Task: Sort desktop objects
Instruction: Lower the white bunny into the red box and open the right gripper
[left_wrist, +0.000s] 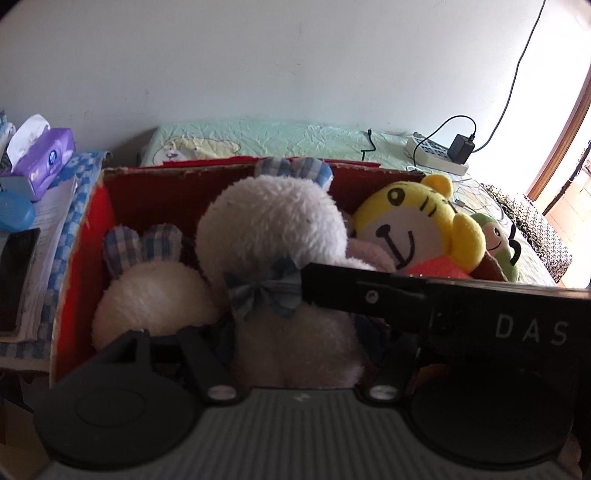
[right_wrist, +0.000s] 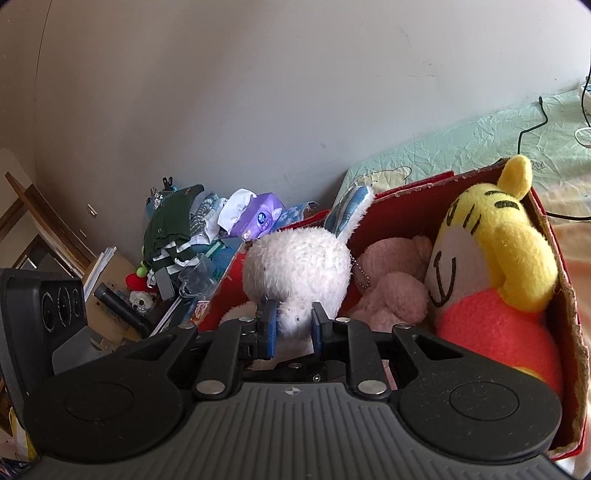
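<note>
A red cardboard box (left_wrist: 79, 236) (right_wrist: 406, 206) holds plush toys. A white plush rabbit (right_wrist: 297, 269) with blue checked ears is upright in it; it also shows in the left wrist view (left_wrist: 269, 236). My right gripper (right_wrist: 291, 325) is shut on the rabbit's lower body, blue pads pressing both sides. A yellow tiger plush (left_wrist: 417, 225) (right_wrist: 495, 258) and a pink plush (right_wrist: 391, 288) lie beside it. A second white rabbit (left_wrist: 147, 291) lies at the box's left. My left gripper's fingers are hidden behind the rabbit and the right gripper's black body (left_wrist: 443, 306).
A purple tissue pack (left_wrist: 44, 158) (right_wrist: 255, 218), papers and a phone (left_wrist: 14, 273) sit left of the box. A green sheet (left_wrist: 277, 140), a power strip and charger (left_wrist: 443, 155) lie behind. A clothes pile (right_wrist: 177, 229) and clutter stand at the left.
</note>
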